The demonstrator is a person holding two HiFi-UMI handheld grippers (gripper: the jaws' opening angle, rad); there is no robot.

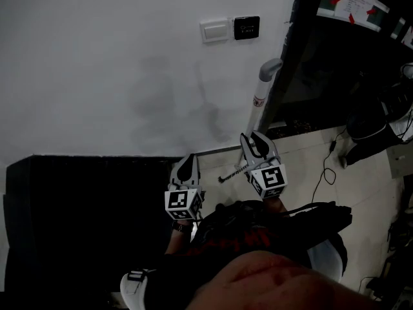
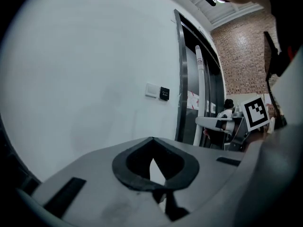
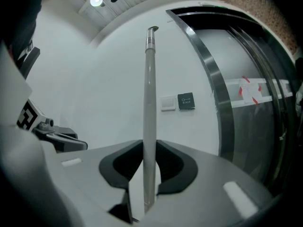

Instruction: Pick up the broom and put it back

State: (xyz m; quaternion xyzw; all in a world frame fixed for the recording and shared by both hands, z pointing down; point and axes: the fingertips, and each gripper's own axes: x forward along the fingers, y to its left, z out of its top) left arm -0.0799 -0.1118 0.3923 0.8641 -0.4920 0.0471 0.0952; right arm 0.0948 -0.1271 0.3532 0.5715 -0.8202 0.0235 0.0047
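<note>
Your right gripper (image 3: 147,174) has its jaws clamped on the slim pale-grey broom handle (image 3: 149,103), upright beside the white wall (image 3: 94,93). Left gripper (image 2: 154,169) jaws are together, empty. Gripped one-handed, it could pivot and topple.

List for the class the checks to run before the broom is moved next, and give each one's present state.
1. Right claw closed on the broom handle: ok.
2. Handle seated centrally between the jaws: ok.
3. Left claw shut and holding nothing: ok.
4. Broom head off the floor: cannot tell, it is out of view.
5. Handle apart from the door frame: cannot tell, since they stand close together in the head view.
</note>
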